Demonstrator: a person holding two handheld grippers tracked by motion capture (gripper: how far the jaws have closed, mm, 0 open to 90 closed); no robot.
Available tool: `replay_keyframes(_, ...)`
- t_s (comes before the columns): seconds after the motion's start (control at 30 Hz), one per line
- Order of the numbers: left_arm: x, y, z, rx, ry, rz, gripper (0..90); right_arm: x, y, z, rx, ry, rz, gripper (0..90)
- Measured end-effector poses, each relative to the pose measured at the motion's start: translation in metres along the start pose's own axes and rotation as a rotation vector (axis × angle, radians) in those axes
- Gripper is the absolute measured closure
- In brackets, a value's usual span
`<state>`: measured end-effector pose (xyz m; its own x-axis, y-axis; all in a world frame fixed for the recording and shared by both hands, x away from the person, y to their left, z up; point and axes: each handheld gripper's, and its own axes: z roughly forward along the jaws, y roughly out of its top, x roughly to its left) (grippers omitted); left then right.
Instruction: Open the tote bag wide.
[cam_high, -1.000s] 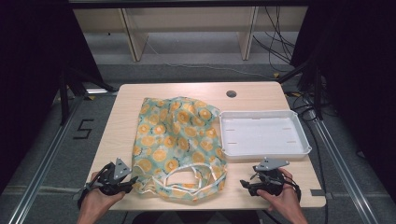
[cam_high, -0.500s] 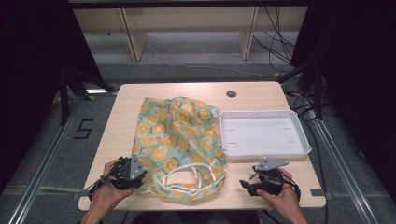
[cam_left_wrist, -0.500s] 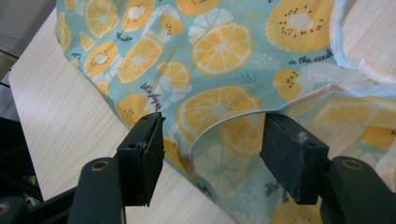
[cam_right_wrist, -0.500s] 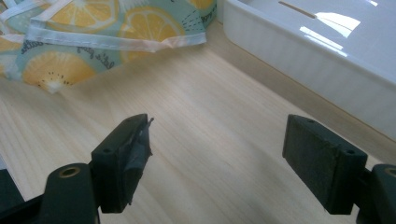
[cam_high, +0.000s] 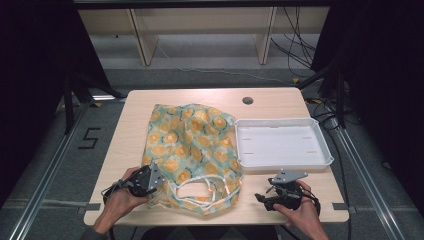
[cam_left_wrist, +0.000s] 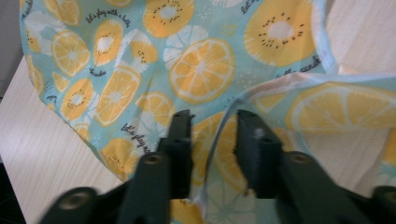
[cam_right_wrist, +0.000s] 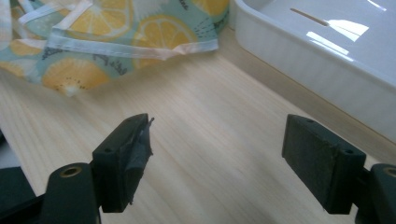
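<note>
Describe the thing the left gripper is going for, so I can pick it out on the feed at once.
On the wooden table, look left of the white tray: a crumpled cloth bag lies spread there. It is pale teal with yellow-orange citrus slices and white-edged handles at its near end, where the left gripper straddles a hem. Nothing else there is patterned fabric.

On the table (cam_high: 130, 125): 1 citrus-print fabric bag (cam_high: 190, 145) (with white strap handles), 1 white tray (cam_high: 320, 159), and 2 hand-held grippers, left gripper (cam_high: 156, 187) and right gripper (cam_high: 261, 196).
</note>
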<state>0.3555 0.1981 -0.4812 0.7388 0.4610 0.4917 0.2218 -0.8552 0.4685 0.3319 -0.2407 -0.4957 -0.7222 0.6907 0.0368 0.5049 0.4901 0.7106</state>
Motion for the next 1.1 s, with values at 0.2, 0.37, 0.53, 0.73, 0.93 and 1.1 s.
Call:
replay_keyframes(0.2, 0.014, 0.001, -0.012, -0.099, 0.015, -0.108, 85.0, 0.012, 0.008, 0.007, 0.004, 0.031, -0.053, 25.2)
replay_keyframes(0.37, 0.03, -0.001, -0.026, -0.151, 0.023, -0.216, 89.5, 0.026, 0.015, 0.015, 0.001, 0.062, -0.112, 25.1)
replay_keyframes(0.53, 0.028, -0.008, -0.034, -0.158, -0.056, -0.227, 85.4, 0.037, 0.021, 0.02, -0.01, 0.1, -0.153, 22.8)
replay_keyframes(0.73, 0.015, -0.015, -0.041, -0.034, -0.044, -0.128, 62.7, 0.045, 0.024, 0.023, 0.0, 0.115, -0.173, 23.8)
replay_keyframes(0.93, 0.013, -0.014, -0.028, 0.082, -0.005, -0.029, 48.3, 0.044, 0.024, 0.023, -0.001, 0.125, -0.169, 23.4)
replay_keyframes(1.1, 0.012, -0.007, -0.003, 0.158, 0.029, 0.039, 46.6, 0.043, 0.023, 0.022, -0.006, 0.113, -0.163, 23.6)
